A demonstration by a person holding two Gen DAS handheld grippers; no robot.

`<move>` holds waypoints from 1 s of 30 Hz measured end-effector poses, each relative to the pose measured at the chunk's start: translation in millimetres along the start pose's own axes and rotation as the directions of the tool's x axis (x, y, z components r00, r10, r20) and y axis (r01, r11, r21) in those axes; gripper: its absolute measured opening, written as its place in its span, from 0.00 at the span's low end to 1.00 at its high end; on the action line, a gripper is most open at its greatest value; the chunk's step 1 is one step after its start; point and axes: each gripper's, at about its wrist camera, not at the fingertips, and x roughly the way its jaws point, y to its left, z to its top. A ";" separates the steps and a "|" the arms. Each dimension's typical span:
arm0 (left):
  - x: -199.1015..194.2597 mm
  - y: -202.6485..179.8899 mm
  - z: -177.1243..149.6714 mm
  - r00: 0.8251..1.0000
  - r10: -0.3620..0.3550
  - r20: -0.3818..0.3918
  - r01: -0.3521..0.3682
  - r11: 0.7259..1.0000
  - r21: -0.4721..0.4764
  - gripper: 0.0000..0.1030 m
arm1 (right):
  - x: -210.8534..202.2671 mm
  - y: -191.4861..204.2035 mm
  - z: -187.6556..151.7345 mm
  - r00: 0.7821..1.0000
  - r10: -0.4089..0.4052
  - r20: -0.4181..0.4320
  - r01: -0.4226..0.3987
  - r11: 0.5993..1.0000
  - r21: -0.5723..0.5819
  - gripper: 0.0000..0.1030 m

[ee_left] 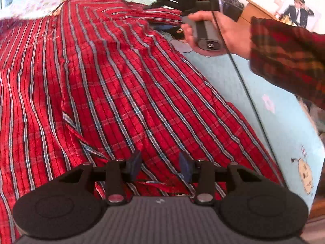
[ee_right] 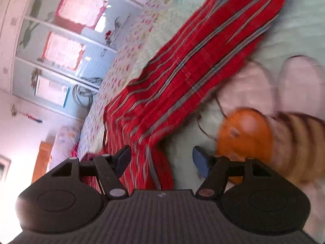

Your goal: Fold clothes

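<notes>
Shirt (ee_left: 113,77), red plaid with grey-blue stripes, spread over most of a bed (ee_left: 274,109) covered in pale blue sheeting printed with cartoon figures. Folded edge of cloth running down the near left part of the shirt in the left wrist view, with a collar-like band just beyond the near fingers.

Left tongs (ee_left: 160,163) low over the near part of the shirt, jaws apart, blue pads (ee_left: 135,162) clear of each other with striped cloth showing in the gap; whether the pads touch the fabric cannot be told.

Right tongs (ee_left: 158,2) at the far right of the same view, over the far edge of the shirt, gripped by a hand (ee_left: 219,34) emerging from a dark plaid sleeve (ee_left: 288,59), a black cable hanging from the handle.

From the right wrist view, blurred: right tongs (ee_right: 160,160) with jaws wide apart and nothing clamped, a narrow length of the shirt (ee_right: 193,65) stretching away to the far right. Printed bee figure (ee_right: 264,138), orange and striped, on the sheet at near right. Floral pillow (ee_right: 130,46) along the left of the bed; wardrobe (ee_right: 61,50) with pink and blue panels further left.
</notes>
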 end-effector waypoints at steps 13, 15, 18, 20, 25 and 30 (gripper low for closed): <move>-12.0 28.3 -4.6 0.993 -0.119 0.002 0.119 0.986 -0.117 0.42 | 36.3 15.8 32.7 0.987 -0.147 0.072 0.157 0.974 -0.162 0.11; -29.2 41.9 -3.7 0.988 -0.149 0.034 0.152 0.977 -0.147 0.42 | 27.0 11.6 29.3 0.991 -0.122 0.060 0.129 0.982 -0.140 0.16; -66.2 71.7 -2.0 0.990 -0.074 0.117 0.092 0.983 -0.157 0.42 | -0.2 10.5 16.3 0.991 -0.119 0.058 0.123 0.989 -0.079 0.36; -94.0 108.2 -2.3 0.986 0.022 0.167 0.018 0.972 -0.236 0.42 | -23.5 17.9 -1.1 0.987 -0.141 0.081 0.146 0.987 -0.063 0.54; -159.7 205.6 -10.5 0.879 0.444 0.176 -0.311 0.811 -0.495 0.48 | -80.5 59.5 -79.7 0.970 -0.188 0.152 0.205 0.973 -0.104 0.59; -198.9 265.8 -29.5 0.724 0.685 0.081 -0.531 0.628 -0.570 0.52 | -73.5 133.0 -177.7 0.986 -0.160 0.045 0.166 0.931 -0.325 0.65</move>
